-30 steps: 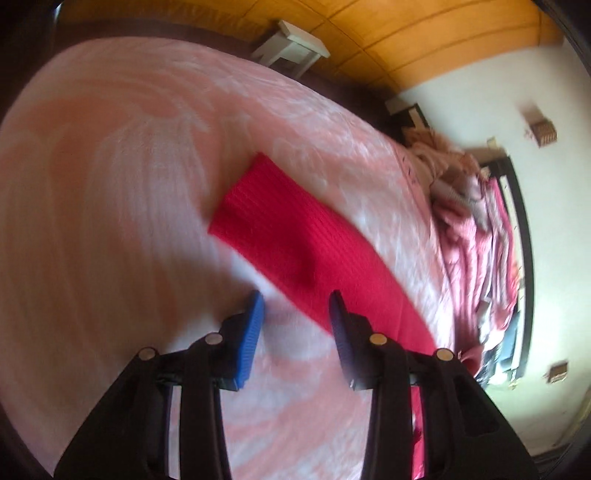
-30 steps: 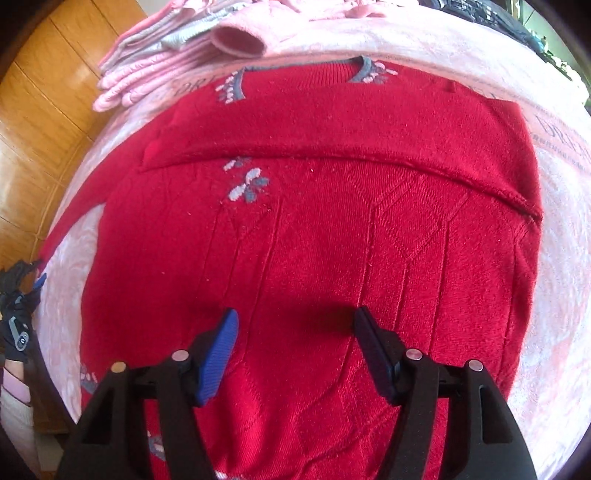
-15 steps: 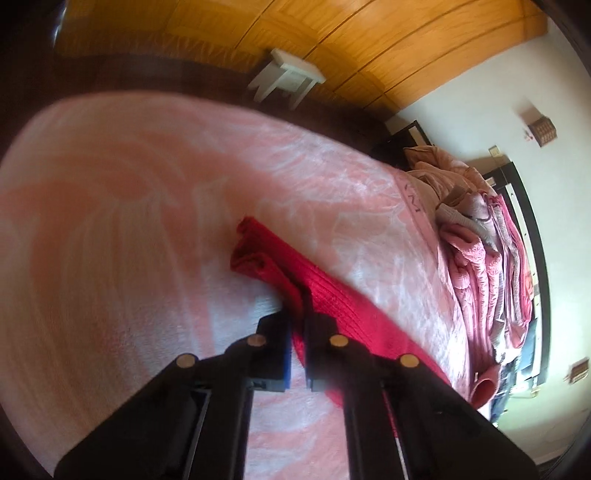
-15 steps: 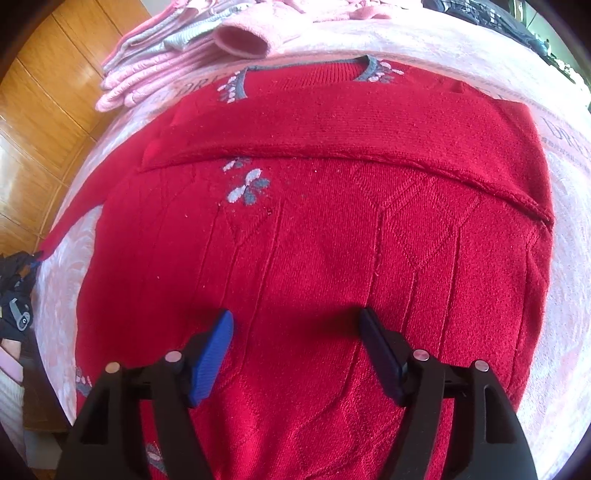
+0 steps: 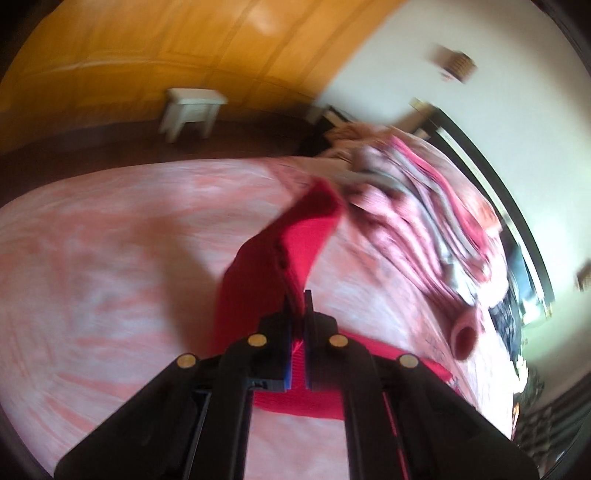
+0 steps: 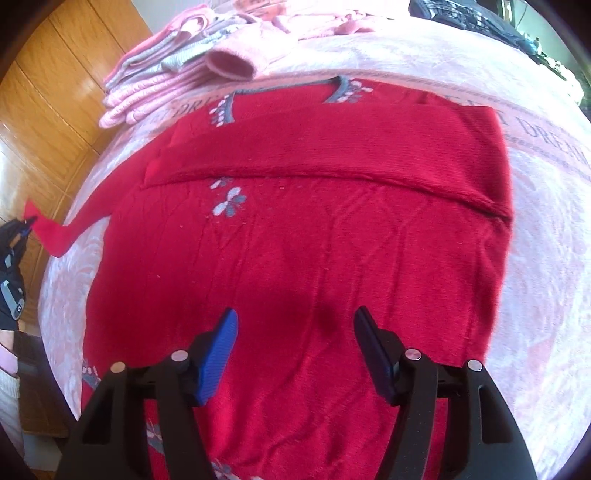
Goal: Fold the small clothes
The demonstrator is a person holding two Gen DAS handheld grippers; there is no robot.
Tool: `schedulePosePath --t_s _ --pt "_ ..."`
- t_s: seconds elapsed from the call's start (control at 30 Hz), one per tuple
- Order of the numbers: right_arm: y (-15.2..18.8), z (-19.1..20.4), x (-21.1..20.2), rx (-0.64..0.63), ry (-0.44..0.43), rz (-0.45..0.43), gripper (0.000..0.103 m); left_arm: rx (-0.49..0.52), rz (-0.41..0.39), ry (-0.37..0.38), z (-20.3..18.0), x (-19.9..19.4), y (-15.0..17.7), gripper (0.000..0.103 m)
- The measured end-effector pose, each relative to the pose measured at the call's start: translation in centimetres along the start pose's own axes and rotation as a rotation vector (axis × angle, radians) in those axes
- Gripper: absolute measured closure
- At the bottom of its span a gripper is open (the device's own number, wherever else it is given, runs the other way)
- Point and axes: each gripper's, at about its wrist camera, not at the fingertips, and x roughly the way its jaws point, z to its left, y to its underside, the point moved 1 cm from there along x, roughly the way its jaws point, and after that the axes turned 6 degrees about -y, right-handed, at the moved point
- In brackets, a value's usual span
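Observation:
A red knit sweater (image 6: 314, 236) with grey and white flower patterns lies flat on the pink bedspread (image 6: 535, 184). One sleeve is folded across its chest. My right gripper (image 6: 295, 332) hovers open over the sweater's lower half, holding nothing. My left gripper (image 5: 297, 299) is shut on the other red sleeve (image 5: 295, 240) and holds it lifted off the bed. In the right wrist view that sleeve's cuff (image 6: 48, 229) stretches out to the far left, where the left gripper (image 6: 22, 225) pinches it.
A pile of pink and grey clothes (image 6: 184, 70) lies at the head of the bed, also seen as the clothes pile (image 5: 424, 221) in the left wrist view. A white stool (image 5: 192, 107) stands on the dark floor before a wooden wall (image 5: 184, 48). Dark clothes (image 6: 480, 18) lie at the far right.
My left gripper went from open above the flat sleeve to shut on it, then raised the sleeve off the bed. My right gripper stayed open over the sweater.

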Motion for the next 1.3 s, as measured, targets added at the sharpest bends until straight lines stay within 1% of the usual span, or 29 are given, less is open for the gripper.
schedulePosePath --t_s 0.1,0.13,0.2,0.23,0.37,0.53,0.67,0.7,0.77,0.83,0.93,1.07,1.1,1.13,1.2,1.3 --pt "0.4 -0.9 -0.7 0.001 0.001 -0.005 0.037 0.08 0.018 0.045 -4.5 0.3 1.9 0.1" --pt "0.5 -1.1 -0.9 0.001 0.0 -0.007 0.037 0.117 0.025 0.073 -6.7 0.4 3.0 0.1" --pt "0.7 -1.7 -1.2 0.003 -0.004 -0.013 0.037 0.162 0.041 0.102 -9.3 0.6 4.5 0.1" --pt "0.8 -2.1 -1.3 0.007 -0.006 -0.016 0.037 0.196 0.057 0.124 -11.4 0.8 5.7 0.1" --pt "1.2 -3.3 -1.7 0.021 -0.015 -0.028 0.037 0.291 0.096 0.176 -16.8 1.3 9.4 0.1" --pt "1.8 -4.4 -1.4 0.031 -0.021 -0.03 0.037 0.386 0.136 0.243 -23.0 1.4 14.0 0.1" --pt "2.4 -5.5 -1.2 0.055 -0.06 -0.041 0.037 0.426 0.171 0.304 -27.4 1.5 17.7 0.1" --pt "2.5 -5.7 -1.2 0.058 -0.069 -0.046 0.037 0.437 0.179 0.312 -28.1 1.5 18.4 0.1" --pt "2.6 -5.8 -1.2 0.059 -0.079 -0.051 0.037 0.475 0.206 0.326 -30.2 2.0 21.0 0.1" --pt "2.7 -5.8 -1.2 0.055 -0.085 -0.054 0.037 0.499 0.231 0.333 -31.4 2.5 22.8 0.1" --pt "2.9 -5.9 -1.2 0.049 -0.091 -0.055 0.037 0.552 0.284 0.306 -32.7 4.2 25.9 0.1" --pt "3.0 -6.0 -1.3 0.049 -0.099 -0.054 0.037 0.587 0.375 0.251 -32.1 7.8 28.7 0.099" --pt "3.1 -6.0 -1.3 0.049 -0.1 -0.053 0.037 0.588 0.39 0.245 -31.8 8.4 29.1 0.099" --pt "3.1 -5.9 -1.3 0.047 -0.1 -0.053 0.037 0.584 0.42 0.246 -31.2 9.2 29.7 0.099" --pt "3.3 -6.0 -1.4 0.046 -0.099 -0.052 0.037 0.575 0.456 0.27 -30.7 9.7 30.4 0.097" --pt "3.4 -6.1 -1.4 0.047 -0.095 -0.046 0.036 0.615 0.476 0.342 -30.0 8.9 31.0 0.082"
